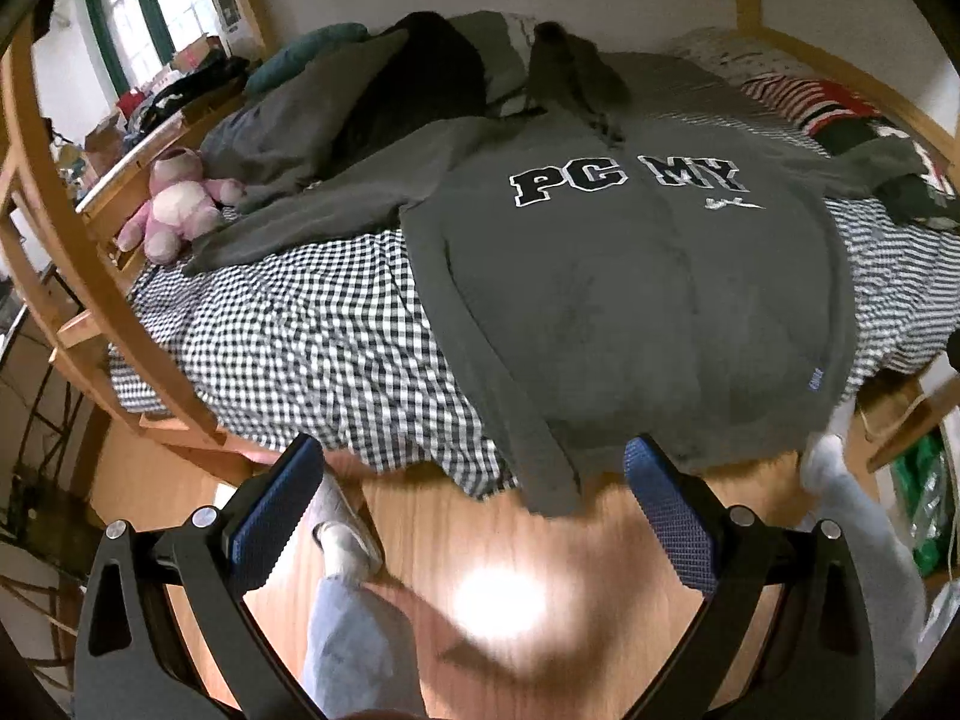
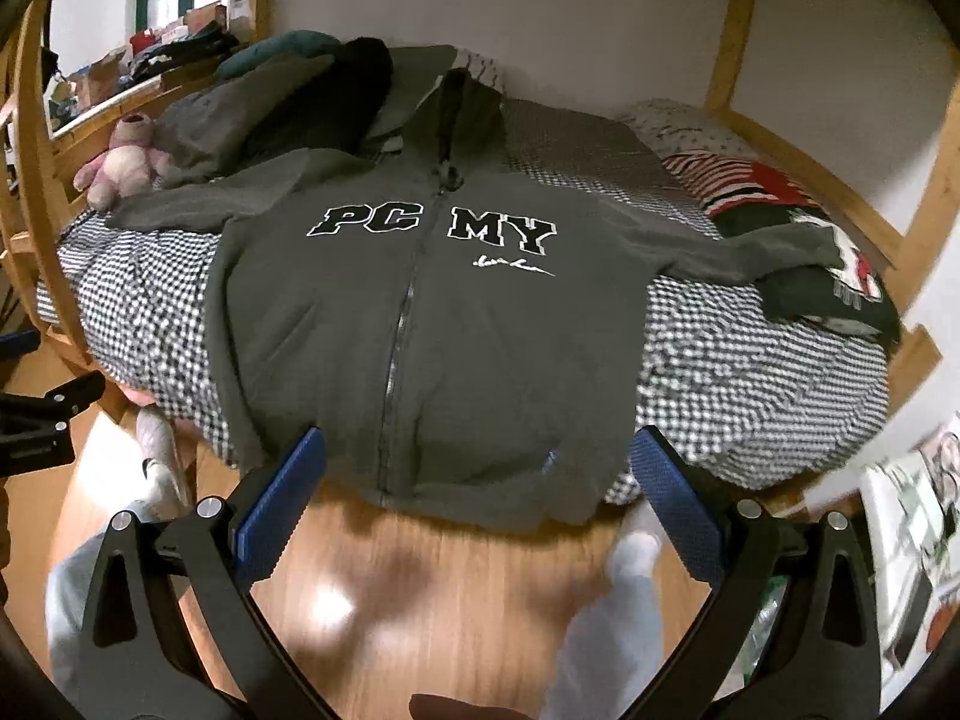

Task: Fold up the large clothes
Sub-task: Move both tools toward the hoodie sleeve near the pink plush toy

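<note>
Two hand-held grippers are hanging over the wood floor (image 2: 456, 588) at the foot of the bed (image 2: 750, 372), and neither is touching cloth yet. Both the left hand-held gripper (image 1: 474, 516) and the right hand-held gripper (image 2: 474, 510) are sitting with their blue pads spread wide and nothing between them. What's getting folded is the grey zip hoodie (image 2: 456, 348), lying face up on the checkered bedspread (image 1: 288, 348) with the PC MY lettering (image 2: 432, 228) showing, zipper closed, hood toward the wall and hem drooping just over the bed's near edge. One sleeve is stretching out toward the pink plush toy (image 1: 174, 204), the other is running onto the pile of striped and dark clothes (image 2: 804, 240) at the far side. My read is that the fold isn't started, so the first job is taking a good grip. I'd be aiming each gripper at a hem corner or a shoulder seam, pinching both layers so the front doesn't slide off the back, and getting that right sleeve clear of the pile first so it isn't dragging other stuff along. Keeping the zipper straight as the centre line should help.
</note>
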Demonstrator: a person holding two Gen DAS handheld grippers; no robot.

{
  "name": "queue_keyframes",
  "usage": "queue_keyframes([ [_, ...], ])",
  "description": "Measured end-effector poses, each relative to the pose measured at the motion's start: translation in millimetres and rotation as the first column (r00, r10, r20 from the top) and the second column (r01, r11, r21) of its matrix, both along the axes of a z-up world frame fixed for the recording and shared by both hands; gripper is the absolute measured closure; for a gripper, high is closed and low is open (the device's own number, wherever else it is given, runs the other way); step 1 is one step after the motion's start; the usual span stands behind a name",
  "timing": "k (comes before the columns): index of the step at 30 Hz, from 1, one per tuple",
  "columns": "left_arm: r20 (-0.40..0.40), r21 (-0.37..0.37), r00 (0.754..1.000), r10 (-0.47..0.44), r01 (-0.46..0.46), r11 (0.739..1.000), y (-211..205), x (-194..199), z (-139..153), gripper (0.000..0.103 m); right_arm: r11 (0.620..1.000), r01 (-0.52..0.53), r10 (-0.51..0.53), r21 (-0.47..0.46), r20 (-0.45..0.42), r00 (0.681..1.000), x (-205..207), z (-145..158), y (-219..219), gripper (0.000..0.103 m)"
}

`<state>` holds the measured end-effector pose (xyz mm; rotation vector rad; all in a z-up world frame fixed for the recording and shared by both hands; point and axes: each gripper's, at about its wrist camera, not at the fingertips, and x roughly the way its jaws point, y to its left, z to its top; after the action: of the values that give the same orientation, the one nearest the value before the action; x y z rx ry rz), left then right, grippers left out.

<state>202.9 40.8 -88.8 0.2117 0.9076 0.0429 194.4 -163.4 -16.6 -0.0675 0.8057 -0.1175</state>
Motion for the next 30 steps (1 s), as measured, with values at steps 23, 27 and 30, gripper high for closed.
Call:
queue_keyframes([
  [23,-0.037,-0.135,0.915,0.402,-0.404,0.905,177,239,-44,0.004,0.946,-0.322,0.322,-0.022,-0.001,0.947,238,-51,110,0.003],
  [27,-0.016,-0.169,0.885,0.466,-0.461,0.871,226,270,-53,0.004,0.924,-0.381,0.381,-0.033,0.006,0.924,266,-62,145,0.003],
  [30,-0.012,-0.193,0.875,0.483,-0.476,0.858,261,297,-60,0.004,0.899,-0.435,0.436,-0.050,0.020,0.900,288,-68,178,0.003],
])
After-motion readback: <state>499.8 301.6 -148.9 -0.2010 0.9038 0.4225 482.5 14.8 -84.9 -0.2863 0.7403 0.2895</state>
